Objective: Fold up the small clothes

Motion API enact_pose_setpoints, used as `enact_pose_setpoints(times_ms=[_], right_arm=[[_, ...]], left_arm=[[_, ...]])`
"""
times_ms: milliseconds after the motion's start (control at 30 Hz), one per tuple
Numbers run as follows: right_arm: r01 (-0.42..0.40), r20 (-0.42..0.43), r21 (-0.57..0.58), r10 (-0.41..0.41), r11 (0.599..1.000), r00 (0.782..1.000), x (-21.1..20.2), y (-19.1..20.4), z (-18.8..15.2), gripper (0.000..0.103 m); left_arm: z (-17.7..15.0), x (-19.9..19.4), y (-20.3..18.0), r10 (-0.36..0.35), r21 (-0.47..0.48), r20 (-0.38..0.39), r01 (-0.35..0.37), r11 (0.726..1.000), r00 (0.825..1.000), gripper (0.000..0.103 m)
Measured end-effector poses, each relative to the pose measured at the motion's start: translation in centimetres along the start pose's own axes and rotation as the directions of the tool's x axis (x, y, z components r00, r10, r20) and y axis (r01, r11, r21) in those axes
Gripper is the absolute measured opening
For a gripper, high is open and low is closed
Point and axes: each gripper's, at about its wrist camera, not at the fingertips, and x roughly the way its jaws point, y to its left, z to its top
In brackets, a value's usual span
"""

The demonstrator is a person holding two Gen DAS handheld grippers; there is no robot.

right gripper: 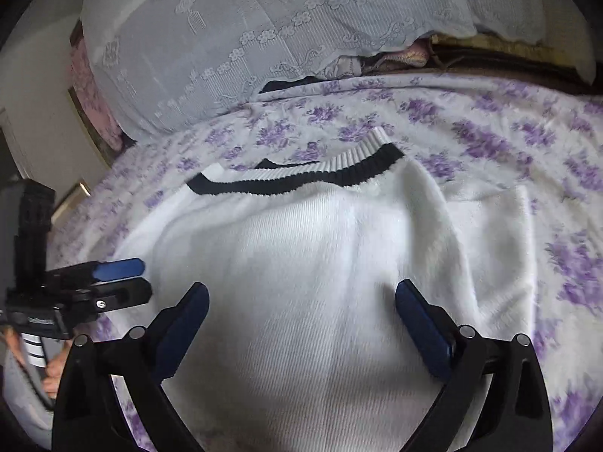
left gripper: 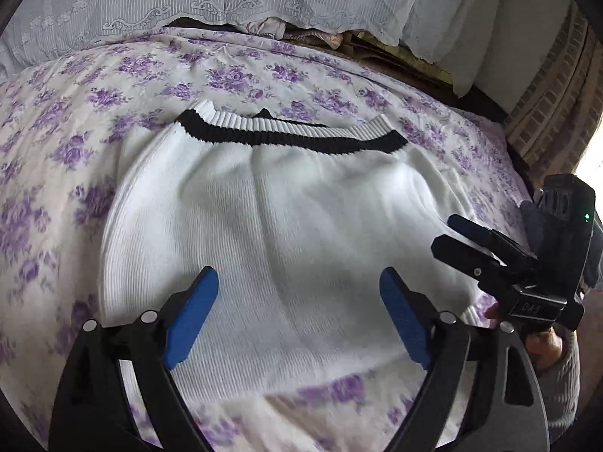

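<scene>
White sweater (left gripper: 286, 203) laid flat on floral bedsheet (left gripper: 56, 143). Left gripper (left gripper: 297, 316) and right gripper (right gripper: 301, 324) held spread above its near part, nothing pinched.

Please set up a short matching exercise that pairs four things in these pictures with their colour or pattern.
Things:
1. sweater
2. band along the sweater's far ribbed edge
3. bedsheet
4. pads of the left gripper

Descriptions:
A. blue
B. purple flowers on a pale ground
C. white knit
D. black

Pairs: 1-C, 2-D, 3-B, 4-A
</scene>
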Motion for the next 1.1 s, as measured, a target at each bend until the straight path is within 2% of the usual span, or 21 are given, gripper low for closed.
enact_pose_setpoints(times_ms=[67, 133, 167, 200, 233, 300, 400, 467, 533, 567, 667, 700, 733, 767, 800, 833, 867, 900, 967, 1033, 1100], right_arm=[[0.041, 0.083, 0.06, -0.046, 0.997, 0.996, -2.9, -0.9, -0.9, 0.1], [0.104, 0.124, 0.153, -0.124, 0.983, 0.985, -4.9, -3.0, -2.0, 0.1], [0.14, 0.103, 0.199, -0.163, 0.97, 0.981, -5.0, -4.1, -2.4, 0.1], [0.201, 0.018, 0.268, -0.214, 0.942, 0.977, -4.1, -5.8, -3.1, 0.1], [0.242, -0.076, 0.325, -0.23, 0.914, 0.97, -2.9, -7.1, -3.7, 0.1], [0.242, -0.047, 0.299, -0.239, 0.923, 0.97, -3.2, -6.6, -3.5, 0.1], [0.326, -0.106, 0.23, -0.31, 0.917, 0.945, -2.0, -5.7, -3.4, 0.1], [0.322, -0.1, 0.232, -0.307, 0.918, 0.947, -2.1, -5.8, -3.5, 0.1], [0.3, -0.089, 0.251, -0.286, 0.92, 0.954, -2.4, -6.1, -3.6, 0.1], [0.299, -0.088, 0.253, -0.286, 0.92, 0.954, -2.6, -6.1, -3.8, 0.1], [0.36, -0.108, 0.192, -0.345, 0.913, 0.933, -2.6, -4.6, -4.0, 0.1], [0.385, -0.117, 0.166, -0.369, 0.908, 0.922, -2.5, -4.0, -4.1, 0.1], [0.405, -0.125, 0.145, -0.389, 0.903, 0.913, -2.2, -3.8, -4.0, 0.1], [0.42, -0.135, 0.132, -0.404, 0.898, 0.905, -1.9, -3.6, -4.0, 0.1], [0.42, -0.139, 0.132, -0.403, 0.898, 0.905, -1.8, -3.7, -4.0, 0.1], [0.414, -0.139, 0.138, -0.396, 0.9, 0.907, -1.8, -3.8, -4.0, 0.1], [0.405, -0.14, 0.148, -0.386, 0.902, 0.912, -1.9, -4.0, -4.1, 0.1], [0.4, -0.141, 0.153, -0.38, 0.904, 0.914, -1.9, -4.1, -4.1, 0.1], [0.399, -0.142, 0.154, -0.379, 0.904, 0.914, -1.9, -4.1, -4.1, 0.1], [0.4, -0.143, 0.152, -0.38, 0.904, 0.914, -1.9, -4.2, -4.0, 0.1], [0.396, -0.143, 0.159, -0.376, 0.904, 0.916, -1.9, -4.2, -4.0, 0.1]], left_arm=[[-0.7, -1.4, -0.2, 0.003, -0.001, 0.042, -0.003, 1.0, 0.999, 0.084], [-1.1, -2.8, -0.4, 0.017, 0.004, 0.078, -0.017, 1.0, 0.997, 0.085], [-1.3, -2.8, -0.5, 0.04, 0.007, 0.079, -0.041, 0.999, 0.996, 0.085], [-1.4, -2.0, -0.3, 0.084, 0.003, 0.051, -0.084, 0.996, 0.995, 0.086], [-1.5, -0.6, 0.2, 0.107, -0.014, 0.006, -0.107, 0.994, 0.994, 0.086], [-2.1, 1.7, 0.7, 0.153, -0.011, -0.059, -0.154, 0.988, 0.987, 0.086], [-2.6, 1.4, -1.5, 0.258, 0.091, -0.006, -0.257, 0.962, 0.966, 0.086], [-2.8, 0.4, -1.9, 0.221, 0.089, 0.024, -0.223, 0.971, 0.975, 0.086], [-2.6, -0.7, -1.9, 0.222, 0.069, 0.073, -0.227, 0.971, 0.972, 0.086], [-2.6, -1.3, -1.5, 0.257, 0.043, 0.111, -0.263, 0.964, 0.96, 0.086], [-2.2, -2.4, 0.1, 0.307, -0.06, 0.168, -0.301, 0.952, 0.937, 0.088], [-2.0, -2.3, 0.6, 0.336, -0.089, 0.164, -0.325, 0.941, 0.927, 0.095], [-1.8, -1.4, 1.5, 0.385, -0.121, 0.123, -0.371, 0.921, 0.915, 0.098], [-1.9, -0.5, 2.3, 0.408, -0.132, 0.076, -0.397, 0.908, 0.91, 0.099], [-2.1, 1.5, 3.8, 0.407, -0.146, -0.033, -0.407, 0.902, 0.913, 0.099], [-2.1, 1.8, 4.8, 0.352, -0.191, -0.046, -0.354, 0.915, 0.935, 0.099], [-1.9, 0.9, 5.4, 0.322, -0.236, -0.023, -0.318, 0.918, 0.947, 0.099], [-1.9, 0.8, 5.7, 0.311, -0.252, -0.022, -0.306, 0.918, 0.95, 0.099], [-2.0, 1.2, 5.5, 0.331, -0.237, -0.026, -0.327, 0.915, 0.943, 0.099], [-1.9, 1.3, 4.4, 0.38, -0.192, -0.012, -0.375, 0.907, 0.925, 0.099], [-1.8, 0.8, 3.6, 0.376, -0.158, 0.012, -0.37, 0.915, 0.926, 0.098]])
